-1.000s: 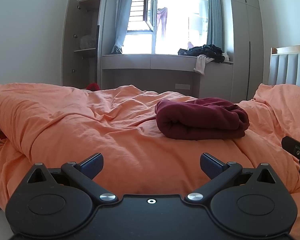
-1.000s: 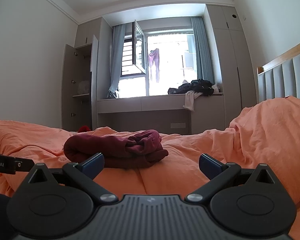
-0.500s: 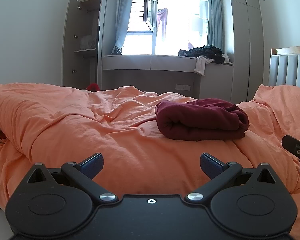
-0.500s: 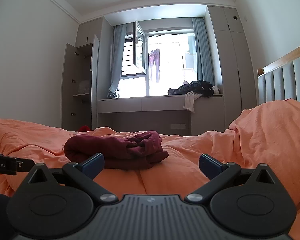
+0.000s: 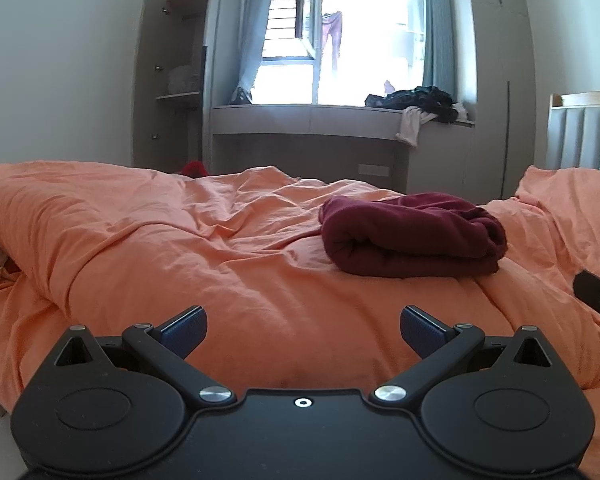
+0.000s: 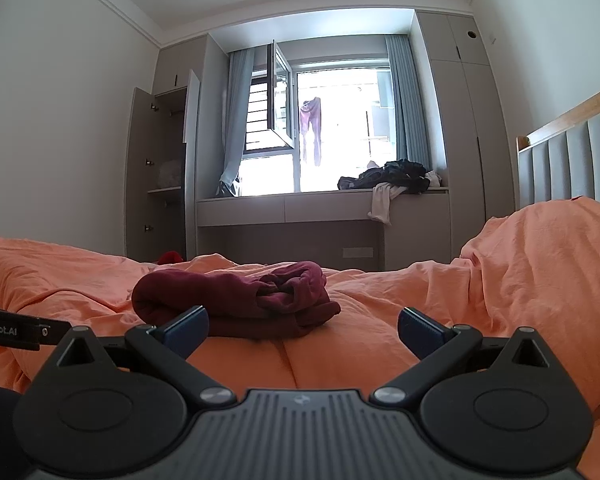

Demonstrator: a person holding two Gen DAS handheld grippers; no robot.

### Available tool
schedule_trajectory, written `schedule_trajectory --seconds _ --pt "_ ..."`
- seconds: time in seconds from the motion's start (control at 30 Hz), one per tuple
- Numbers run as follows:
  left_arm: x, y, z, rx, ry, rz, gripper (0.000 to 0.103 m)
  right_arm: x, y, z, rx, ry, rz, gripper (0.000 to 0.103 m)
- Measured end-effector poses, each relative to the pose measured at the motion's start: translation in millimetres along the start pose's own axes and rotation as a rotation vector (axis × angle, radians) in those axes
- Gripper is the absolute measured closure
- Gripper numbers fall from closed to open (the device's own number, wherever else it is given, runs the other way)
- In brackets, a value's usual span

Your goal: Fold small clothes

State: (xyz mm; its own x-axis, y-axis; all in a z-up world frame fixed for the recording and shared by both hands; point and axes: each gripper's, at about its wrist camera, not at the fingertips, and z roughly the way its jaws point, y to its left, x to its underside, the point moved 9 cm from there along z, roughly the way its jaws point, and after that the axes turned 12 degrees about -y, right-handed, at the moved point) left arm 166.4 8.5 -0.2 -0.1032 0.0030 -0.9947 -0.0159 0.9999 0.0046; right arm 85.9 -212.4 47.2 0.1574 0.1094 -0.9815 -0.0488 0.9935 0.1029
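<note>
Folded maroon garment at centre-right on rumpled orange duvet; left gripper and right gripper released, bare duvet between.

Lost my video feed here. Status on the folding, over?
Left gripper open, empty. Right gripper open, empty. Maroon garment lies folded on the orange duvet, untouched. Nothing in the way.
</note>
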Motion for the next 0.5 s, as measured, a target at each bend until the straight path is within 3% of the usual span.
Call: schedule_trajectory --seconds 0.5 --pt "-3.0 -4.9 -3.9 -0.027 -0.028 0.069 0.000 1.1 3.4 0.6 0.000 0.003 0.000 0.000"
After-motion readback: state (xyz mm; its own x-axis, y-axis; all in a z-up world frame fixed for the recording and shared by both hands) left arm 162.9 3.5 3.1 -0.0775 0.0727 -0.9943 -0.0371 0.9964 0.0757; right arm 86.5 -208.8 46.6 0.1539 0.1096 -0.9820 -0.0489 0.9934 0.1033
